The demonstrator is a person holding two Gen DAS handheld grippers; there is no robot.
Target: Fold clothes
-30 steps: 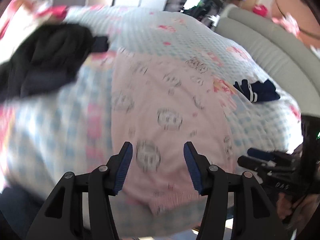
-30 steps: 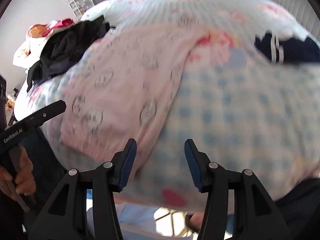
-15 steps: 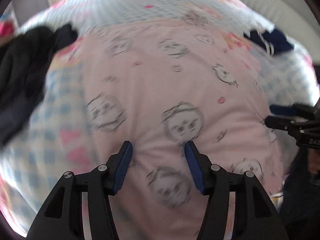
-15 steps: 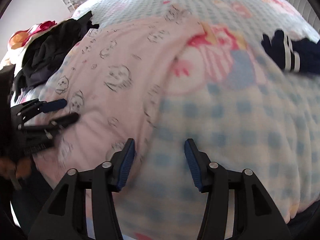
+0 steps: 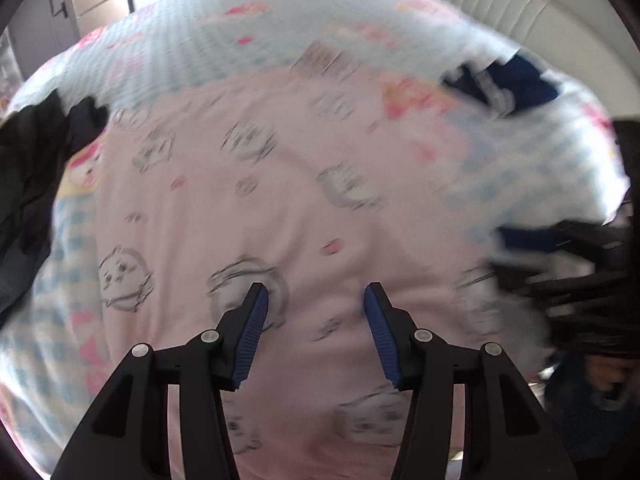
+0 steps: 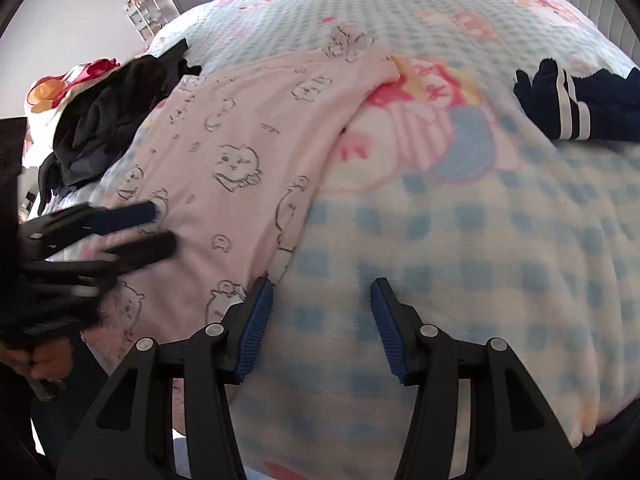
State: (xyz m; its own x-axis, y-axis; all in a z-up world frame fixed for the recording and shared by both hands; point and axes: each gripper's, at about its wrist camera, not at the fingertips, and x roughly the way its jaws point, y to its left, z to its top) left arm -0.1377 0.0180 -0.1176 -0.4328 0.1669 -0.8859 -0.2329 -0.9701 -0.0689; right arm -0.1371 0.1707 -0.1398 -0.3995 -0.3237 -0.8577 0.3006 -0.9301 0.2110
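Moved in low over the garment [image 5: 248,216] since a second ago: left gripper [image 5: 312,312] now down near the pink cloth at the near edge of the bed [image 6: 500,240], where before it hung back beyond that edge. Right gripper [image 6: 322,308] likewise closer, now straddling the garment's right border, one finger over pink, the other over the checked blanket. Both pairs of fingers spread wide, nothing between them, nothing grasped yet.

Garment spread flat and long, running from the near edge up toward the middle of the bed, printed with small faces. Left view blurred, so likely caught mid-motion. Seen from the right view, left gripper sits at the garment's near-left part, fingers parted; contact with the cloth hard to tell.

Dark pile [image 6: 100,120] at the left edge of the bed, just touching the garment's far-left corner. Navy item [image 6: 580,108] with white stripes near the right edge, well apart.

Probably the reach before the first fold: hem or side edges about to be pinched. Closing on one layer only, without catching the fleecy blanket beneath, looks like the tricky part.
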